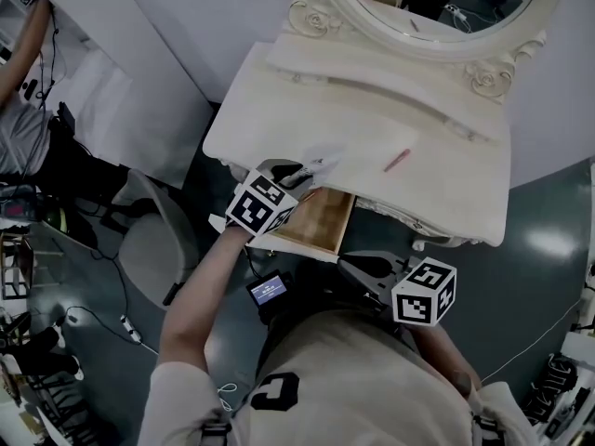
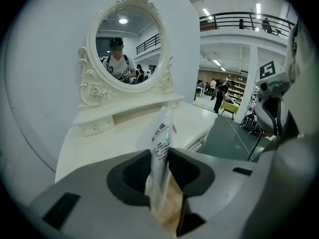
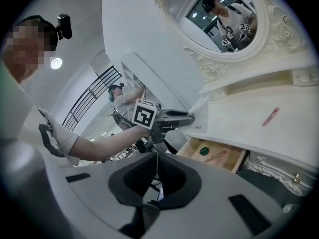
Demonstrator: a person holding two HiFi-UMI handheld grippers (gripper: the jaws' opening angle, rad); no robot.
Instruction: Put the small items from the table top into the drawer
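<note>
Two items lie in the open drawer (image 3: 238,162): a green round piece (image 3: 204,151) and a pink stick (image 3: 216,156). L gripper (image 2: 160,171): my jaws are partway closed and clamped on a white printed sachet (image 2: 160,138), whose top stands free above them. Position: the sachet is carried in the air at the front edge of the desk (image 1: 437,184), just beside and above the drawer's left rear corner, not yet inside. Reason for grip: a thin, limp pack is best pinched flat across its faces. Held upright like this, it should drop into the wooden tray w/o catching the desk lip (my judgement). R gripper (image 3: 155,176): jaws fully together, nothing betw. them. It is parked low, in front of the drawer and clear of it, presumably so the L side has free access. A second pink stick (image 1: 397,160) lies on the desk top, apart from the sachet, in front of the oval mirror (image 1: 437,7). Est. progress: past halfway. Next step calls for bringing the sachet over the tray, lowering it, then opening my L jaws. Risk: the pack may cling to a jaw on release.
</note>
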